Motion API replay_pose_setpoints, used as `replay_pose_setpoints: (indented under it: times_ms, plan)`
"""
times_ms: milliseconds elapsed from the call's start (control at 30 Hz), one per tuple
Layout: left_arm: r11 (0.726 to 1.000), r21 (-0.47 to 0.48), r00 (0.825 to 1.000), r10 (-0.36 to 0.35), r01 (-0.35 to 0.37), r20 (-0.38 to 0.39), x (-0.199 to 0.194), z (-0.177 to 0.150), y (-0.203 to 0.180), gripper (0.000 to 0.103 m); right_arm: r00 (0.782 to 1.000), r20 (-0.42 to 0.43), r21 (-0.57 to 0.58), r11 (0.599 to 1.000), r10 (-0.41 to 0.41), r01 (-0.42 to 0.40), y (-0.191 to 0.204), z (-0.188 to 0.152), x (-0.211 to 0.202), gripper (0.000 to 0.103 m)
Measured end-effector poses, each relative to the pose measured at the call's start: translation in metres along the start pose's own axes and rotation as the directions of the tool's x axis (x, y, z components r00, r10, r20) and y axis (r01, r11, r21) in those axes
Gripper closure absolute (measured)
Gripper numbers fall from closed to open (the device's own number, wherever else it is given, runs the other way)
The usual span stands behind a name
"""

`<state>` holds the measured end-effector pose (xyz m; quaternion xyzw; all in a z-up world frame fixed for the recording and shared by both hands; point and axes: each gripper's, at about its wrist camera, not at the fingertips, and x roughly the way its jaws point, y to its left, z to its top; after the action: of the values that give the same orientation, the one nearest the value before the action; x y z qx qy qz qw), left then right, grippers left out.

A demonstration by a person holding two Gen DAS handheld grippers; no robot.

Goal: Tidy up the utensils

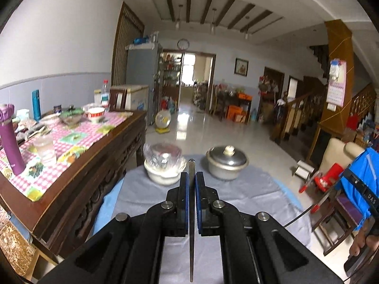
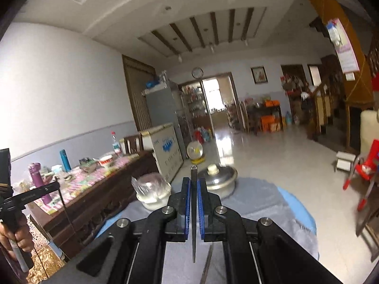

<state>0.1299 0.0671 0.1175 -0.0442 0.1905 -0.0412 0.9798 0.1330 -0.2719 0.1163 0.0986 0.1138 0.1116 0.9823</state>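
Both grippers, left and right, each clamp a chopstick; you've likely still to deliver them, past the pot at the surface's far edge.

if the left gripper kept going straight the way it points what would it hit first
Probably nothing at once: the left gripper, shut on a thin metal utensil, aims at the gap between the plastic-wrapped white bowl and the lidded aluminium pot. Depth is unclear.
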Motion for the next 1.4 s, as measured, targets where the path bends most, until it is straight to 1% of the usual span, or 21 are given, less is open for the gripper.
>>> replay_pose_setpoints:
  times_ms: [167,300,400,533,700,867,967,1167,1333,1400]
  plan:
    - [0.999,0.002,0.996,-0.05,0.05,0.072,-0.027,0.014,-0.023,0.098,0.995,0.076,-0.026,0.998,0.057,-0.055,0.022,0.019,-0.033,0.097]
    - [0.994,0.001,0.987,-0.111,0.111,0.117,-0.046,0.02,-0.04,0.098,0.99,0.09,-0.057,0.993,0.107,-0.103,0.042,0.022,-0.053,0.097]
    - [0.988,-0.001,0.979,-0.152,0.153,0.133,-0.056,0.02,-0.049,0.098,0.988,0.08,-0.081,0.989,0.133,-0.126,0.057,0.017,-0.064,0.097]
    - [0.98,-0.013,0.97,-0.196,0.2,0.14,-0.064,0.013,-0.058,0.098,0.985,0.036,-0.091,0.982,0.167,-0.163,0.07,0.001,-0.069,0.097]
    - [0.975,-0.043,0.969,-0.212,0.219,0.126,-0.058,-0.007,-0.063,0.098,0.984,-0.025,-0.116,0.977,0.177,-0.179,0.083,-0.029,-0.072,0.097]
    - [0.976,-0.072,0.977,-0.2,0.205,0.07,-0.041,-0.033,-0.068,0.098,0.98,-0.087,-0.106,0.976,0.179,-0.187,0.084,-0.053,-0.072,0.097]
    - [0.982,-0.082,0.985,-0.168,0.17,0.037,-0.029,-0.051,-0.069,0.098,0.976,-0.133,-0.095,0.978,0.174,-0.188,0.077,-0.064,-0.071,0.097]
    - [0.988,-0.105,0.992,-0.121,0.117,-0.027,-0.007,-0.077,-0.066,0.098,0.964,-0.223,-0.095,0.981,0.145,-0.17,0.076,-0.084,-0.061,0.097]
    - [0.991,-0.106,0.995,-0.089,0.083,-0.048,0.001,-0.089,-0.065,0.098,0.946,-0.295,-0.087,0.982,0.134,-0.166,0.077,-0.097,-0.049,0.097]
    - [0.992,-0.089,0.992,-0.1,0.093,-0.076,0.007,-0.094,-0.067,0.097,0.926,-0.343,-0.075,0.978,0.159,-0.196,0.078,-0.104,-0.04,0.096]
